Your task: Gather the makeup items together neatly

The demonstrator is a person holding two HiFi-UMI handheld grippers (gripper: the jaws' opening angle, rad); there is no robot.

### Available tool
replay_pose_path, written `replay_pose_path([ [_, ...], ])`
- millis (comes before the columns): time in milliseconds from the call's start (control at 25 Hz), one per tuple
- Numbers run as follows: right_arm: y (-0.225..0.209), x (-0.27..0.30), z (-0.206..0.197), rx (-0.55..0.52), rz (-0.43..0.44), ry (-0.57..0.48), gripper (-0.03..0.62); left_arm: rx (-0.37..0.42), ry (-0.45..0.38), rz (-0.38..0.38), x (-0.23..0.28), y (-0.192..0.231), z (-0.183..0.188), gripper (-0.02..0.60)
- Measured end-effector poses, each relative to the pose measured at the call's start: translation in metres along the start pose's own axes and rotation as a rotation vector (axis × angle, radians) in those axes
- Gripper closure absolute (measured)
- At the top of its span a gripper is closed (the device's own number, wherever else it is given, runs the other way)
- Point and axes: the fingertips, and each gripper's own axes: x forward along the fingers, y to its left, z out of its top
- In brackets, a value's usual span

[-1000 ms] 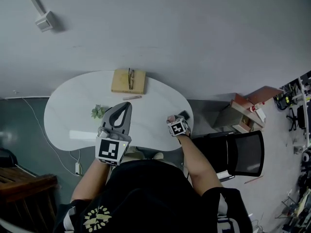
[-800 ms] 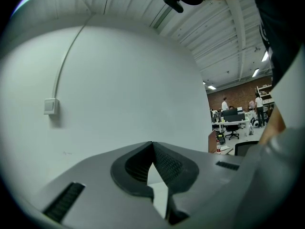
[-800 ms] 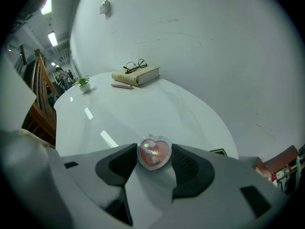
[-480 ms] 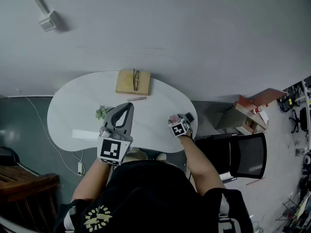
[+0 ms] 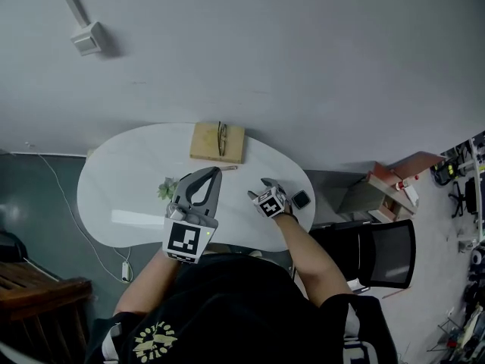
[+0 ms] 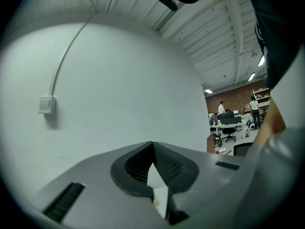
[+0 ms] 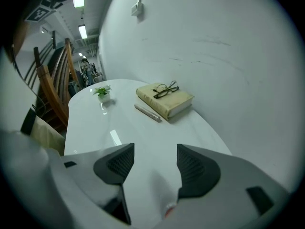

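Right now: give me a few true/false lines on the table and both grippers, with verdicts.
1. The glasses lie on the book. True.
2. The right gripper holds the pen. False: its jaws stand apart, have just been opening, and have nothing between them; the pen lies on the table beside the book.
3. The left gripper is shut and empty. True.
4. The plant stands on the book. False: it stands on the table, apart from the book.
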Motion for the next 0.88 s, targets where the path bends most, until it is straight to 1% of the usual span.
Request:
replay_pose_path([
  [200, 0.018, 0.030, 0.031, -0.044, 0.068, 0.020, 0.321, -0.010, 0.005, 0.011, -0.003, 0.021, -0.005, 0.569],
  [320, 0.024, 0.046, 0.044, -0.061, 0.089, 0.038, 0.319, -0.011, 0.012, 0.011, -0.005, 0.030, -0.009, 0.569],
  [600, 0.020, 0.082, 0.075, -0.093, 0.102, 0.070, 0.321, 0.008, 0.023, -0.006, -0.005, 0.045, -0.017, 0.569],
  [800, 0.012, 0.108, 0.078, -0.132, 0.090, 0.106, 0.321, 0.024, 0.002, 0.001, -0.008, 0.058, -0.017, 0.569],
  [880, 0.015, 0.113, 0.078, -0.157, 0.098, 0.125, 0.332, 0.021, 0.011, 0.011, -0.012, 0.064, -0.022, 0.569],
])
